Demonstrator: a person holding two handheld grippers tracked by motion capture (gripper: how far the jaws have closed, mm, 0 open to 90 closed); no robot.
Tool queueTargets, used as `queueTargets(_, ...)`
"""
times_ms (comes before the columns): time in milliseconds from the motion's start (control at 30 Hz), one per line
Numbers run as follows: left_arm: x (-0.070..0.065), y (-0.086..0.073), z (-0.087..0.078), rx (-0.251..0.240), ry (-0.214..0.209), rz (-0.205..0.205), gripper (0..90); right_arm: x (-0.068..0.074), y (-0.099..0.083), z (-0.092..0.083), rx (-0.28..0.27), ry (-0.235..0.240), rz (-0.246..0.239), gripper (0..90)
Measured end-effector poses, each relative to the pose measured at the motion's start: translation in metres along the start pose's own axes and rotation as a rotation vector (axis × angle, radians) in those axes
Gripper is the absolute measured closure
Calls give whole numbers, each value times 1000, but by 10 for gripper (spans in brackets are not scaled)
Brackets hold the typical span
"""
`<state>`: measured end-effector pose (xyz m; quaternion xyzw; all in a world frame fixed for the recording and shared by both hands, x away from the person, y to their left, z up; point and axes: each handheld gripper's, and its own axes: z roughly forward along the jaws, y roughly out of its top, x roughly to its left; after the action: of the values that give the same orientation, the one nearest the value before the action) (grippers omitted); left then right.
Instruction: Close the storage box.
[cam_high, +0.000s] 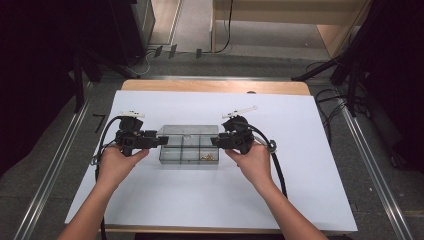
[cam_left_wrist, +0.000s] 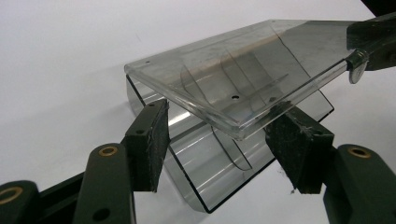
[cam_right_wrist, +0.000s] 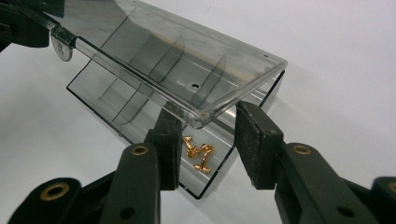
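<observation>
Two hand-held grippers (cam_high: 162, 140) (cam_high: 215, 141), jaws parted, flank one clear compartment box (cam_high: 188, 144) holding several gold screws (cam_right_wrist: 198, 152).

— Around the work? White sheet (cam_high: 300, 165) spread over a wooden desk (cam_high: 215, 85).
— Beyond? Grey floor (cam_high: 250, 62), black cables (cam_high: 330, 107) trailing right, metal rails (cam_high: 372, 165) flanking both sides.

Lab-type recording bay — white-covered table (cam_high: 300, 165), floor rails (cam_high: 372, 160), black curtains (cam_high: 35, 60), loose cables (cam_high: 327, 107).
</observation>
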<state>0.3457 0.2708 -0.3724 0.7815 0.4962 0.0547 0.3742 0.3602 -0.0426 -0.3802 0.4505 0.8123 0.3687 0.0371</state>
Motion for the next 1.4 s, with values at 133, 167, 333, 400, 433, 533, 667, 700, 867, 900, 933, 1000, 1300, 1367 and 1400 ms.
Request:
queueTargets(133, 0, -5, 0, 2, -3, -5, 409, 0, -3, 0, 2, 5, 2, 635)
queueTargets(167, 0, -6, 0, 4, -3, -3, 409, 0, -4, 0, 8, 5, 4, 634)
queueTargets(333, 0, -11, 1, 8, -6, 1, 408, 1, -8, 1, 13, 11, -4, 629)
queueTargets(400, 0, -13, 2, 6, -13, 3, 409, 1, -10, 1, 14, 10, -15, 623)
queueTargets(433, 0, -13, 2, 6, -14, 6, 409, 1, -10, 1, 14, 10, -15, 623)
queueTargets(533, -1, -15, 4, 8, -15, 15, 409, 1, -13, 1, 14, 16, -16, 619)
queueTargets(667, -3, -19, 7, 10, -12, 34, 402, 2, -16, 2, 10, 13, -35, 615)
queueTargets(700, -3, -20, 7, 13, -9, 41, 402, 2, -17, 2, 17, 16, -35, 615)
queueTargets(867, -3, -24, 10, 20, -5, 52, 403, 6, -20, 5, 24, 15, -59, 612)
queueTargets(900, -4, -25, 10, 22, -6, 54, 404, 6, -20, 6, 28, 14, -58, 612)
queueTargets(933, -4, -26, 11, 20, -4, 57, 406, 6, -21, 6, 29, 14, -60, 609)
queueTargets(1000, -5, -28, 11, 18, 0, 70, 407, 5, -23, 8, 36, 17, -59, 599)
queueTargets(1300, -4, -33, 16, 28, -4, 86, 407, 5, -28, 12, 39, 23, -63, 591)
queueTargets(1367, -4, -34, 17, 23, -4, 91, 406, 5, -30, 13, 35, 23, -65, 587)
queueTargets(1400, -4, -34, 17, 23, -3, 93, 403, 5, -30, 13, 35, 23, -63, 582)
